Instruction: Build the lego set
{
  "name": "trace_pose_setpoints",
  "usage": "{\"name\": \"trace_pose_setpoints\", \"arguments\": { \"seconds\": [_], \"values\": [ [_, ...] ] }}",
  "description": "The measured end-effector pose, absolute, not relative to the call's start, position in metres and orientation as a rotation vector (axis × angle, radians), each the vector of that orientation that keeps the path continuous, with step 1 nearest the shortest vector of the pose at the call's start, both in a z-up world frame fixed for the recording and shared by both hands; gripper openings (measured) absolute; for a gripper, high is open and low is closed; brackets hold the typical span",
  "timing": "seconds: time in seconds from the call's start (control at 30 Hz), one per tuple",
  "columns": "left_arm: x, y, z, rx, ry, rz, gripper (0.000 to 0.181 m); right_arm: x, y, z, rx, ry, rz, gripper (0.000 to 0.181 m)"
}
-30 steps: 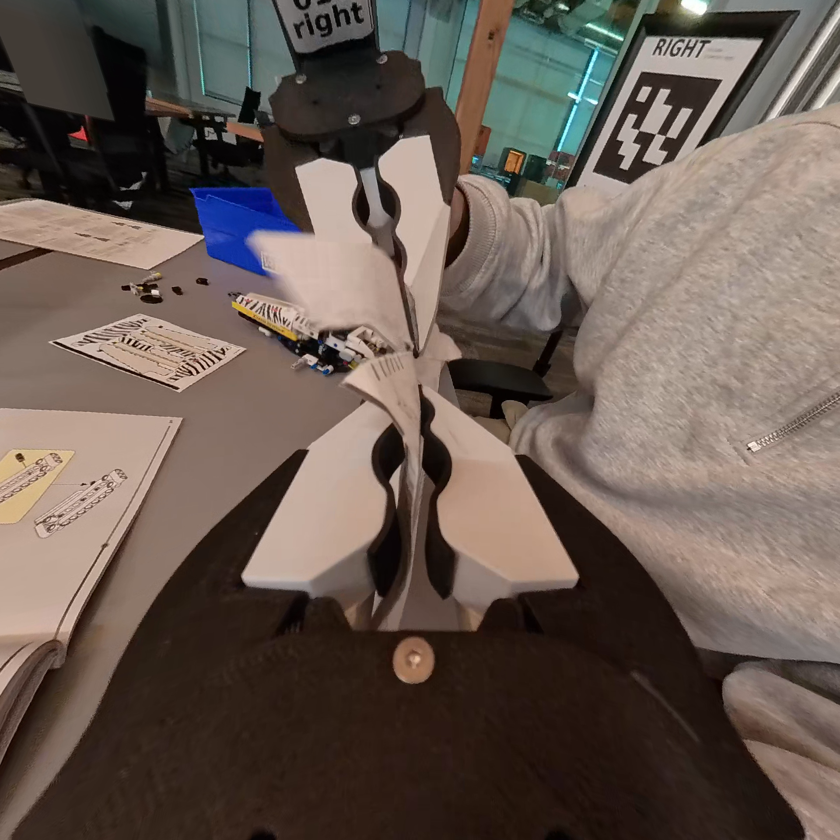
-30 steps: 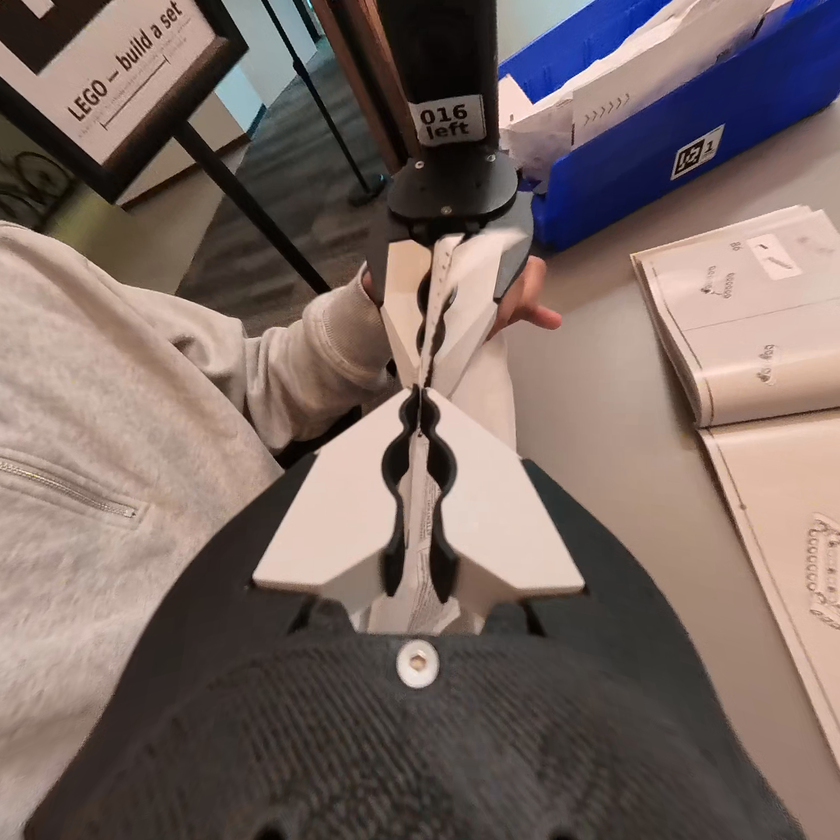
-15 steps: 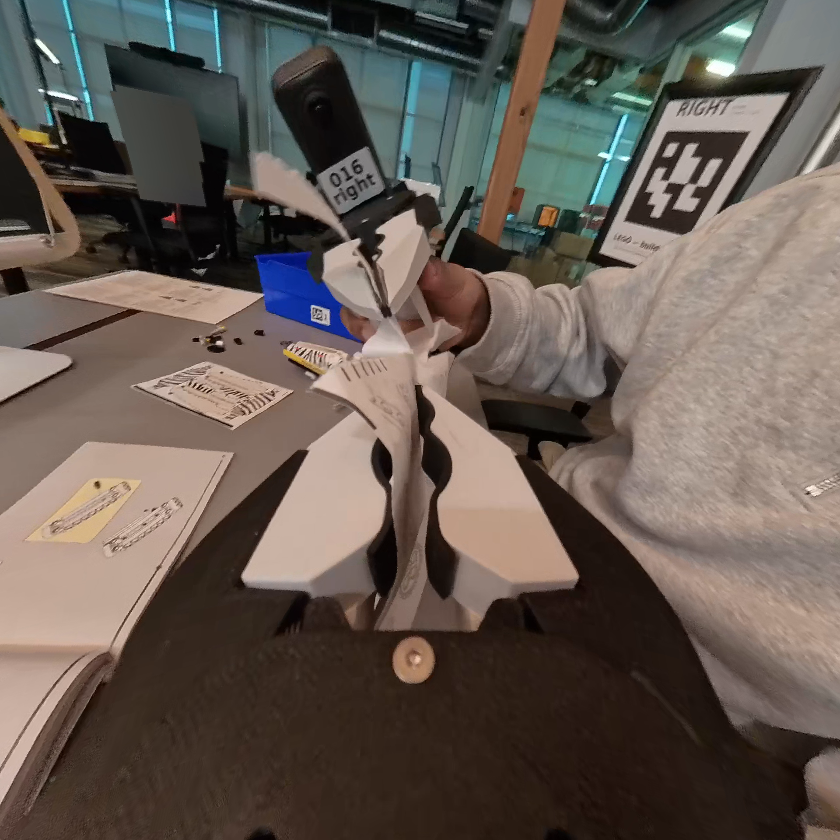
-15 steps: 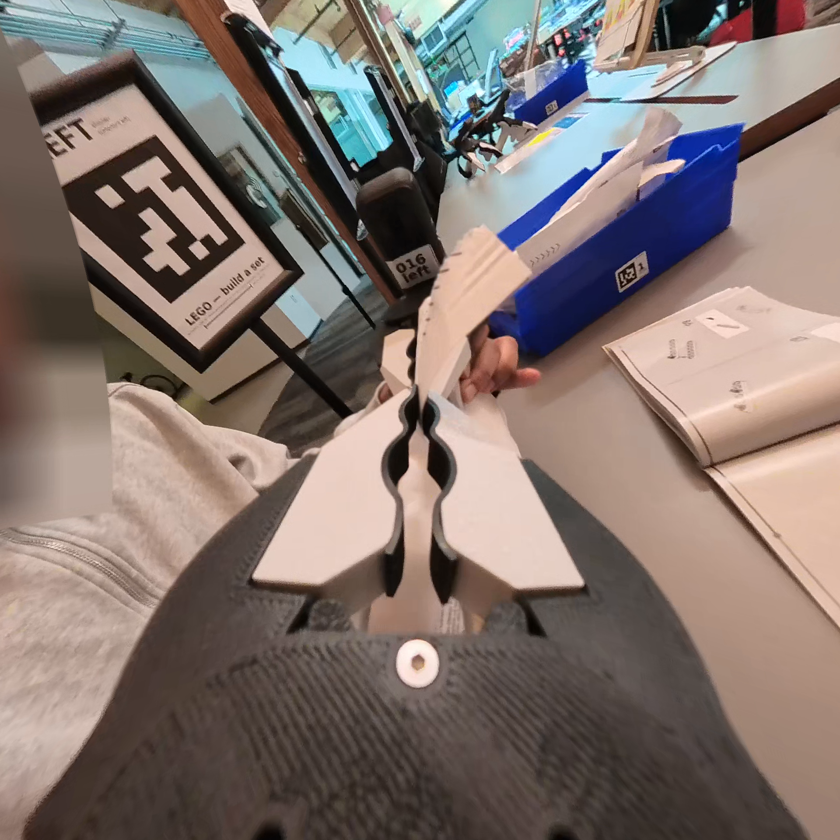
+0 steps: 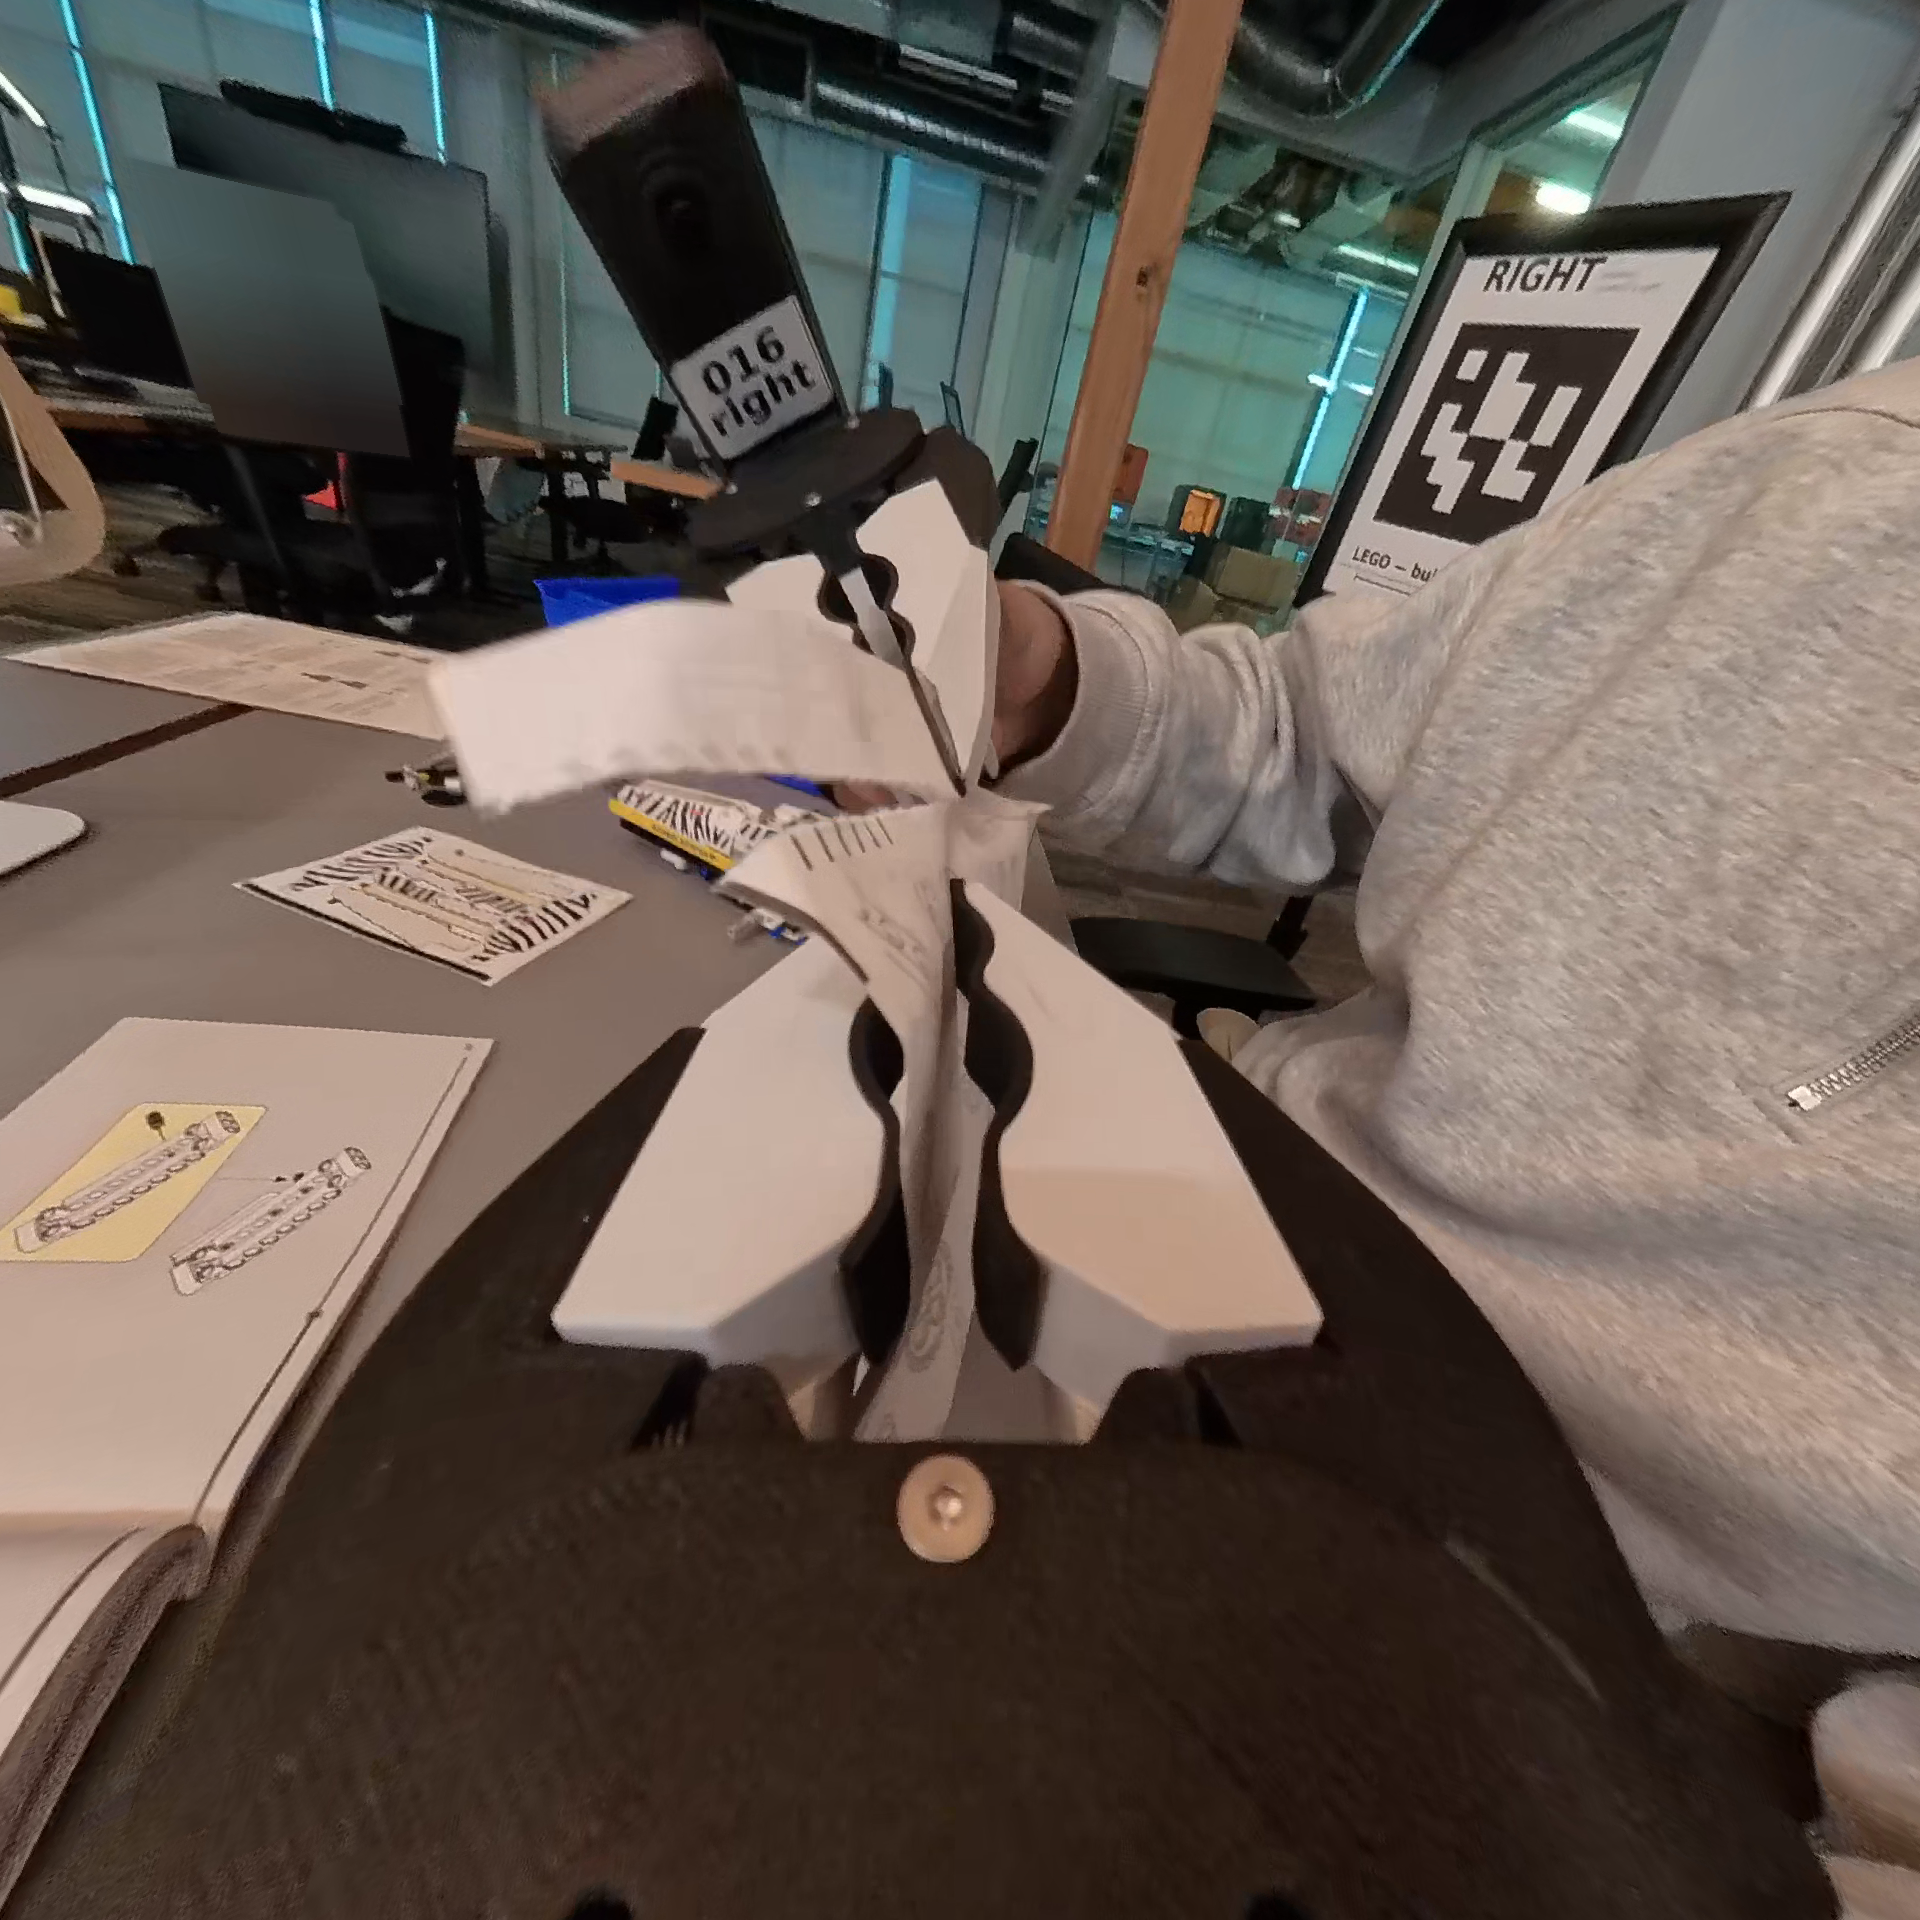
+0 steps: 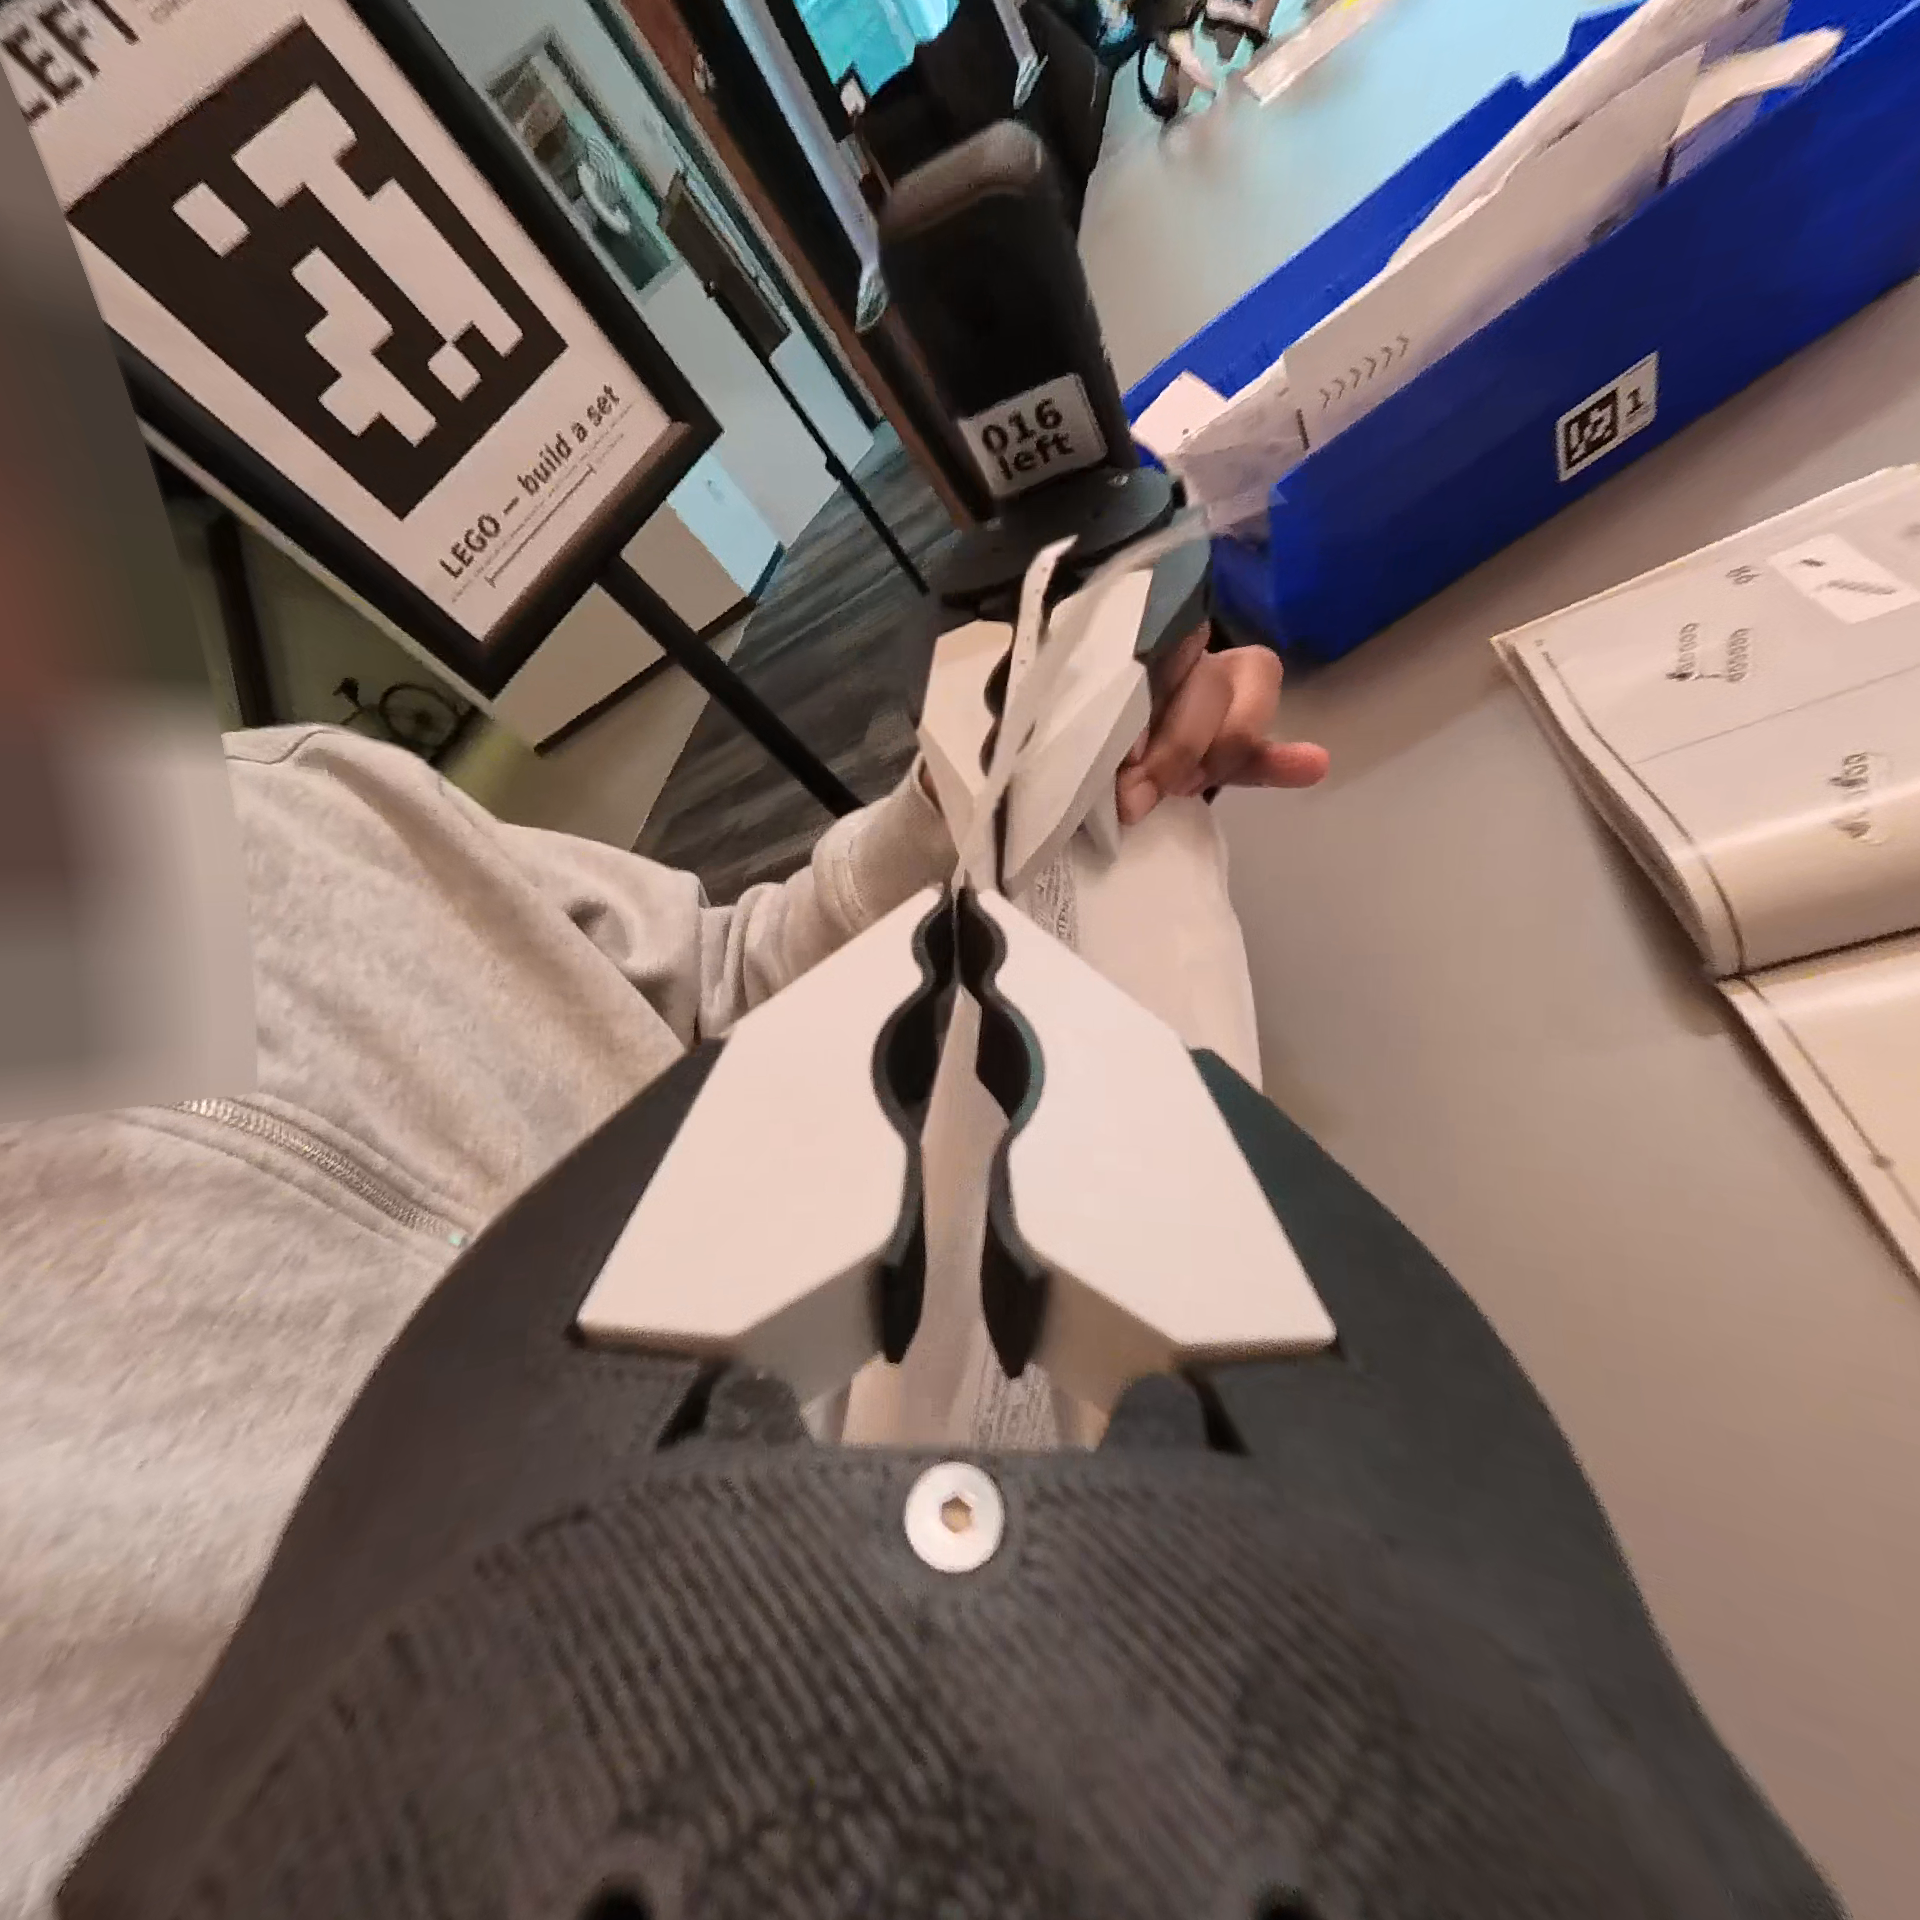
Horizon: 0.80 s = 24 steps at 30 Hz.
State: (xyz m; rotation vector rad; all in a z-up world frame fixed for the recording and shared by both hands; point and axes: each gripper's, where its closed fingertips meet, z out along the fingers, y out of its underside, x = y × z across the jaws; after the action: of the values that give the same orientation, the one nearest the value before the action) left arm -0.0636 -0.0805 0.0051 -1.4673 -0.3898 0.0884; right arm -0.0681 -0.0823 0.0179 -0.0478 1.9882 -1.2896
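Two tools tip to tip above table [image 5: 582,997] | left tool [image 5: 951,894], right tool [image 6: 961,899] each pinch paper bag [image 5: 675,707]

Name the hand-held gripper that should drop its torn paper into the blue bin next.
Probably the right hand-held gripper: its jaws pinch only the loose torn white paper strip, easy to carry to the blue plastic bin. The left hand-held gripper clamps the white paper bag hanging below.

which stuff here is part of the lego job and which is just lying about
In use:
- paper bag, gripped by the left gripper and right gripper
- open instruction booklet
- striped lego model
- sticker sheet

Lying about:
- blue bin
- printed sheet
- framed sign
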Motion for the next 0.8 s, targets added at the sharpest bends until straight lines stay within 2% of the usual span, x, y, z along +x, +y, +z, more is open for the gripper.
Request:
{"name": "trace_pose_setpoints", "arguments": {
  "seconds": [0.4,0.6,0.77,0.8],
  "values": [
    [-0.072,-0.082,0.009,-1.391,-0.427,0.087,0.000,-0.102,-0.070,0.034,0.225,1.685,-1.540,0.000],
    [-0.072,-0.085,0.007,-1.388,-0.425,0.060,0.000,-0.112,-0.060,0.029,0.234,1.751,-1.586,0.000],
    [-0.067,-0.084,0.010,-1.382,-0.400,0.048,0.000,-0.107,-0.058,0.021,0.192,1.808,-1.490,0.042],
    [-0.067,-0.084,0.012,-1.375,-0.394,0.049,0.000,-0.101,-0.057,0.017,0.175,1.818,-1.441,0.045]
  ]
}}
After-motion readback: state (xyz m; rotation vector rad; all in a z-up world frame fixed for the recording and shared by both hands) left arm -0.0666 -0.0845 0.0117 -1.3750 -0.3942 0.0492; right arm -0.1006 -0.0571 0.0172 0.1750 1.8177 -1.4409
